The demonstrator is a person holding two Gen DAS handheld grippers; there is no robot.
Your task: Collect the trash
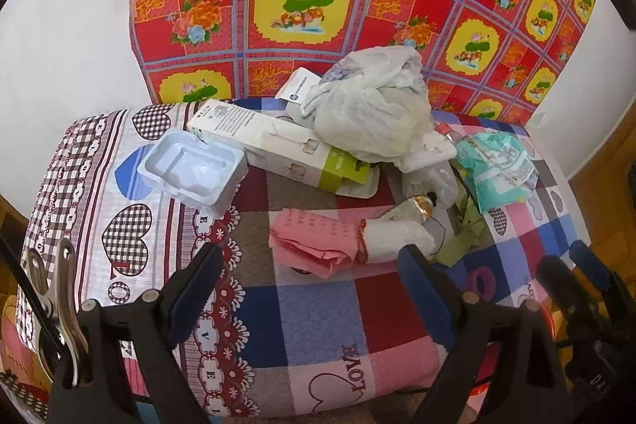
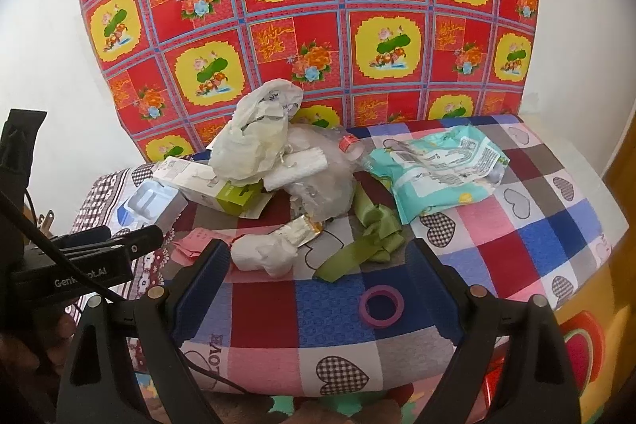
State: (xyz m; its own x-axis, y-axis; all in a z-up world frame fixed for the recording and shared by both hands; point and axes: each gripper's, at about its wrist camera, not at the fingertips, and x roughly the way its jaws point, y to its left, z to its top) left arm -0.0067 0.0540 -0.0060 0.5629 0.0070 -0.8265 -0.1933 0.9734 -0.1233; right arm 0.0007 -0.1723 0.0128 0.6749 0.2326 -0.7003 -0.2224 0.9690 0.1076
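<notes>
Trash lies heaped on a patchwork quilt [image 1: 310, 308]. In the left wrist view I see a white plastic tray [image 1: 190, 171], a long white carton [image 1: 274, 142], a crumpled white bag [image 1: 369, 106], a pink paper [image 1: 314, 237] and a teal wrapper [image 1: 497, 165]. My left gripper [image 1: 310, 257] stands open, close in front of the pink paper. The right wrist view shows a white tissue wad [image 2: 262, 253], green ribbon [image 2: 365, 237], the teal wrapper [image 2: 441, 165] and a purple tape ring [image 2: 381, 304]. My right gripper [image 2: 318, 257] is open, with the tape ring between its fingers' line.
A red and yellow flowered cloth [image 2: 310, 14] hangs upright behind the heap. White wall flanks it on both sides. The quilt's front edge [image 2: 318, 388] drops off near the grippers. The left gripper's body [image 2: 79, 257] sits at the right view's left.
</notes>
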